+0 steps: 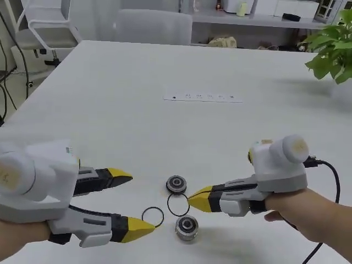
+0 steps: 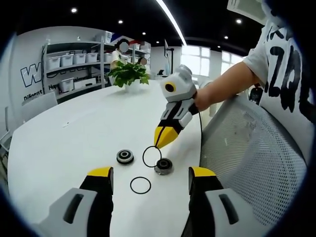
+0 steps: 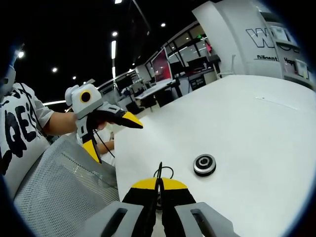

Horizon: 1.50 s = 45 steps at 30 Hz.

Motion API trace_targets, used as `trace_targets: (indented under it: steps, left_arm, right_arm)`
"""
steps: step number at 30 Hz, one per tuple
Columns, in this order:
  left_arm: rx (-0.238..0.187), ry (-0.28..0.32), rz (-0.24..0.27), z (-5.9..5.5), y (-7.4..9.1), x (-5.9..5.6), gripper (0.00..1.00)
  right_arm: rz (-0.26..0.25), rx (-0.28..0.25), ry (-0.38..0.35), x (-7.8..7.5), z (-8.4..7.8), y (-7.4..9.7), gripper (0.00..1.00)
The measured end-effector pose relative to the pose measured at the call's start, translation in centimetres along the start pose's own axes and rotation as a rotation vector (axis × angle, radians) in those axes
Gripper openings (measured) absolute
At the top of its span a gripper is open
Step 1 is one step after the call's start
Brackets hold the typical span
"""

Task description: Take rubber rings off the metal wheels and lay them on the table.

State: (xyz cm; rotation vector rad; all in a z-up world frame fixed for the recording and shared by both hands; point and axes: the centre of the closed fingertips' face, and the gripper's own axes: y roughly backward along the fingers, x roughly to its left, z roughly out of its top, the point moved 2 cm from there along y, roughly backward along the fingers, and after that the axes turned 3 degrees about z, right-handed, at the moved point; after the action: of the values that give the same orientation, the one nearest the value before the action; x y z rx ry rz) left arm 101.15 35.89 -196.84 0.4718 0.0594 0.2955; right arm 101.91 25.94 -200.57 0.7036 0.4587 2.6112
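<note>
Rubber ring (image 1: 169, 205) tilted in right tool (image 1: 190, 200)

The head view looks steeply down, close above the white tabletop (image 1: 165, 71). Both gripper views skim low across it from opposite sides, sharing one small round metal wheel (image 1: 176, 183) (image 2: 125, 157) (image 3: 204, 164).

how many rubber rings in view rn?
2. One ring lies on the table by the left gripper; the second ring is pinched in the right gripper, between the two wheels. Rings still on wheels: cannot tell.
</note>
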Motion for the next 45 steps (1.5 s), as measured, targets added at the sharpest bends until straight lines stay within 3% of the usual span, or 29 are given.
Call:
trace_targets:
  steps: [12,34,45]
  left_arm:
    - [0.001,0.011,0.02,-0.3,0.8,0.5,0.64]
    - [-0.002,0.023,0.057,-0.7,2.0,1.3,0.65]
    - [0.002,0.023,0.064,-0.8,2.3,1.4,0.65]
  right_arm:
    - [0.015,0.016,0.002,0.0,0.0,-1.3,0.0]
    - [0.075,0.067,0.019,1.0,-0.4,-5.2,0.0]
    - [0.071,0.072,0.004,0.5,-0.7,-6.0,0.0]
